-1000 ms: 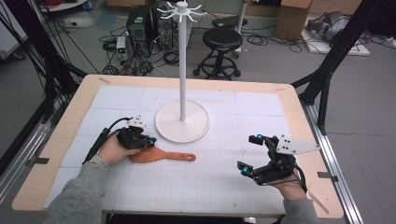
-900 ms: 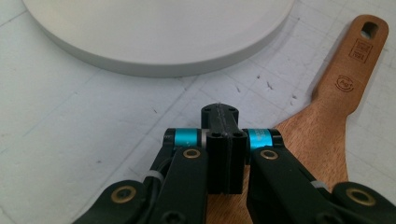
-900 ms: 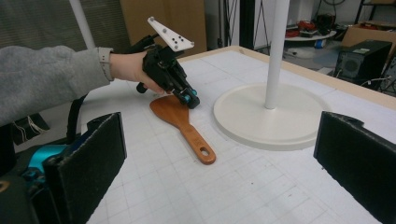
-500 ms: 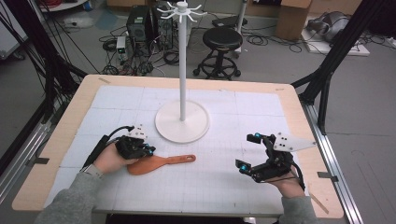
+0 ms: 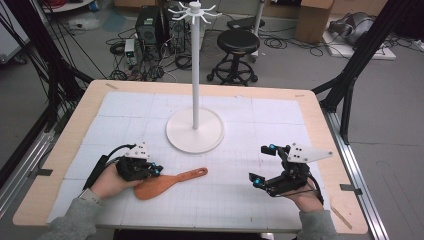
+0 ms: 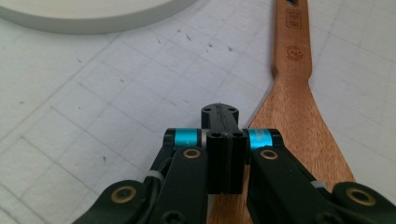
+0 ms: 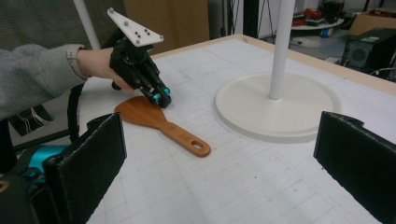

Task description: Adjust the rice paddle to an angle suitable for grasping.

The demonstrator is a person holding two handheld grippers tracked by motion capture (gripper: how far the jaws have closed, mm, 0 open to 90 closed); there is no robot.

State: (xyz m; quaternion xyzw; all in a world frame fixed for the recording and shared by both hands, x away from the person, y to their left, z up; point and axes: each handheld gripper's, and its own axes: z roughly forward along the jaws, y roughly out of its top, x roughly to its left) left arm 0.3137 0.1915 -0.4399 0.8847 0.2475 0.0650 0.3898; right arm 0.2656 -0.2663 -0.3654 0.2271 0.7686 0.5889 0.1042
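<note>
Left hand-held gripper clenched, jaws empty, tips at the wooden spatula blade's edge; handle points away, bare table beyond. Right hand-held gripper released, well apart.

My left claw has its jaws pressed flat together, its tip at the left edge of the wooden spatula, whose handle runs away up the gridded tabletop. A white round base sits top left.
</note>
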